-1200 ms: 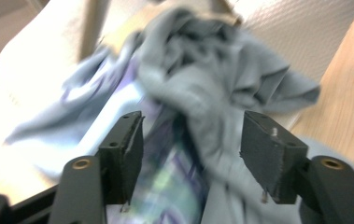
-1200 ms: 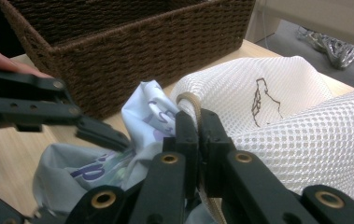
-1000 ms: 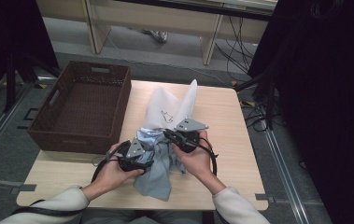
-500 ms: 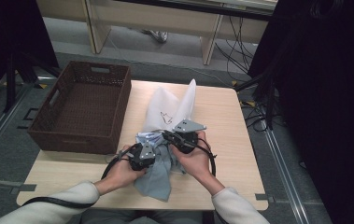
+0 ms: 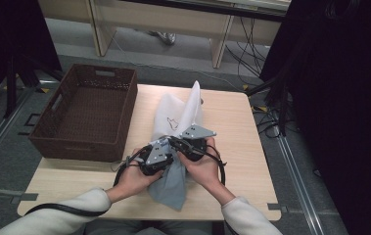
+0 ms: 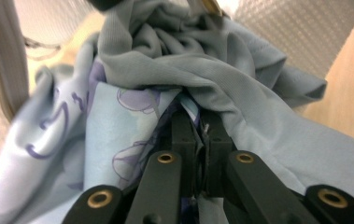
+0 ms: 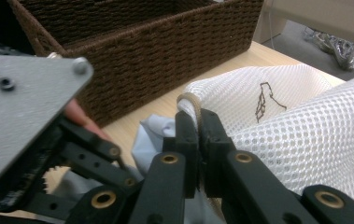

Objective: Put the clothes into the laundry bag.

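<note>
Now the left gripper (image 6: 196,140) has just been closing and pinches the grey shirt (image 6: 240,93); the right gripper (image 7: 197,135) clamps the mesh bag (image 7: 277,116) rim. At frame centre, the shirt is mostly outside; stuffing remains.

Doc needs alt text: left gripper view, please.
Left gripper, jaws shut, pinches a fold of light blue garment with purple print, bunched under grey-blue cloth. White mesh bag behind; wooden table at right.
</note>
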The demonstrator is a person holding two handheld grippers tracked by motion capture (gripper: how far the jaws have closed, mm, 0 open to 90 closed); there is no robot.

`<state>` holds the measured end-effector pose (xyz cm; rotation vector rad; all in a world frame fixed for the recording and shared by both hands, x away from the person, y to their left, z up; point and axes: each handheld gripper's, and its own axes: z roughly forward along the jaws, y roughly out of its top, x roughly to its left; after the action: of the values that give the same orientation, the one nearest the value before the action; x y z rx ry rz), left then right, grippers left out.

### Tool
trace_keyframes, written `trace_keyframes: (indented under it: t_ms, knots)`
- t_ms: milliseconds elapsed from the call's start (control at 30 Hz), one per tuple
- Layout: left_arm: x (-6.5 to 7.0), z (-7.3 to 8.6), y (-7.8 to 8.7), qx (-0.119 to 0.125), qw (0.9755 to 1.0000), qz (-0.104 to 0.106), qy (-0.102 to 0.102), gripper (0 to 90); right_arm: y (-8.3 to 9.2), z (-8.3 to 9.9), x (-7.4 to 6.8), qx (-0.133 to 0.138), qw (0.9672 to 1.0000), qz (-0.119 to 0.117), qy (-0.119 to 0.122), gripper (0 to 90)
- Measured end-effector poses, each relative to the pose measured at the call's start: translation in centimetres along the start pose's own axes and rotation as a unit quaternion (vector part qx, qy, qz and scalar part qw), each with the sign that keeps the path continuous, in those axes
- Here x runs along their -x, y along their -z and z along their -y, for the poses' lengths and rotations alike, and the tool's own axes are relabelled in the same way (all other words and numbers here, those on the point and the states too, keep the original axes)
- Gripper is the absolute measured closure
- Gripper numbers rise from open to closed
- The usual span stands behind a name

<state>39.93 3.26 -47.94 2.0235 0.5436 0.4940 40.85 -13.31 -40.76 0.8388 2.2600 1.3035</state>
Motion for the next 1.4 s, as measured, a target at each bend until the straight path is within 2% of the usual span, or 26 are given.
trace_keyframes:
  t_ms: [67,200,233,267,300,333,467,500,533,600,633,667,767,833,867,933,967,1067,1100,1133,1233,1267,1300,1333,1367,1400]
  knots:
    - [0.0,-0.1,-0.2,0.006,1.0000,-0.001,0.002,85.5,0.0,0.0,0.0,0.005,1.0000,0.000,-0.003,88.4]
    - [-0.2,-0.6,-0.6,0.021,0.9996,-0.017,-0.002,85.4,0.2,-0.2,0.1,0.004,1.0000,-0.006,-0.003,88.4]
    - [-0.4,-0.8,-0.7,0.028,0.9991,-0.029,-0.011,85.4,0.3,-0.2,-0.2,0.005,0.9998,-0.005,-0.016,88.4]
    - [-0.6,-0.9,-0.8,0.030,0.9988,-0.034,-0.015,85.4,0.2,-0.2,0.0,0.015,0.9999,-0.003,-0.004,88.4]
    - [-0.6,-0.9,-0.8,0.030,0.9988,-0.034,-0.015,85.3,0.2,-0.2,0.0,0.015,0.9999,-0.003,-0.004,88.4]
    - [-0.5,-0.9,-0.9,0.030,0.9989,-0.037,-0.007,85.3,0.3,-0.3,0.0,0.017,0.9998,-0.001,-0.005,88.4]
    - [-0.7,-0.8,-1.6,0.027,0.9983,-0.049,-0.016,85.2,0.5,-0.5,-0.1,0.010,0.9999,-0.010,-0.005,88.5]
    - [-0.7,-0.7,-1.8,0.027,0.9984,-0.046,-0.018,85.1,0.5,-0.5,0.0,0.009,0.9999,-0.012,0.003,88.4]
    - [-0.7,-0.6,-2.0,0.020,0.9984,-0.046,-0.027,84.9,0.3,-0.4,-0.3,0.016,0.9998,-0.007,-0.010,88.4]
    - [-0.6,-0.4,-2.5,0.023,0.9985,-0.045,-0.019,84.5,0.2,-0.4,-0.2,0.019,0.9998,-0.008,-0.006,88.4]
    - [-0.6,-0.3,-2.6,0.022,0.9983,-0.050,-0.021,84.5,0.2,-0.4,-0.2,0.019,0.9998,-0.008,-0.006,88.4]
    - [-0.7,-0.2,-3.0,0.018,0.9984,-0.045,-0.029,83.2,0.5,-0.4,-0.1,0.004,0.9998,-0.009,-0.015,88.4]
    - [-0.6,-0.2,-3.2,0.016,0.9986,-0.041,-0.028,77.3,0.4,-0.2,0.3,0.008,0.9999,-0.002,-0.013,88.4]
    - [-0.5,-0.2,-2.9,0.018,0.9988,-0.031,-0.033,74.0,0.5,-0.1,0.4,0.005,0.9997,-0.002,-0.022,88.4]
    - [-0.6,-0.3,-2.6,0.016,0.9987,-0.028,-0.039,62.4,0.6,0.0,0.9,0.002,0.9999,0.003,-0.013,88.4]
    - [-0.7,-0.3,-1.6,0.017,0.9985,-0.026,-0.045,59.0,0.6,0.0,1.1,0.003,0.9999,0.005,-0.011,88.4]
    - [-0.8,-0.1,-1.1,0.020,0.9986,-0.025,-0.042,55.1,0.7,0.1,1.1,0.000,0.9995,0.010,-0.028,88.4]
    - [-1.1,0.5,1.0,0.022,0.9979,-0.032,-0.051,52.3,0.7,0.2,1.6,-0.003,0.9995,0.016,-0.027,88.4]
    - [-1.3,0.9,1.9,0.023,0.9985,-0.034,-0.037,50.7,0.8,0.3,1.7,-0.006,0.9994,0.016,-0.031,88.4]
    - [-1.3,0.9,1.9,0.023,0.9985,-0.034,-0.037,49.0,0.7,0.3,1.8,-0.003,0.9995,0.020,-0.024,88.4]
    - [-1.9,1.9,2.8,0.007,0.9991,-0.039,-0.016,44.0,0.7,0.3,1.7,-0.007,0.9994,0.017,-0.030,88.4]
    - [-1.9,2.1,2.8,0.004,0.9993,-0.038,-0.005,41.8,0.6,0.3,1.6,-0.002,0.9992,0.020,-0.034,88.4]
    - [-2.1,2.3,2.8,0.002,0.9994,-0.035,-0.001,39.5,0.7,0.2,1.7,-0.006,0.9996,0.016,-0.021,88.4]
    - [-2.1,2.3,2.8,0.002,0.9994,-0.035,-0.001,38.3,0.7,0.2,1.7,-0.006,0.9996,0.016,-0.021,88.4]
    - [-2.1,2.4,2.7,-0.002,0.9995,-0.031,0.011,36.5,0.8,0.3,1.5,-0.009,0.9992,0.017,-0.034,88.4]
    - [-2.1,2.4,2.4,-0.007,0.9995,-0.028,0.009,36.5,0.8,0.3,1.5,-0.009,0.9992,0.017,-0.034,88.4]
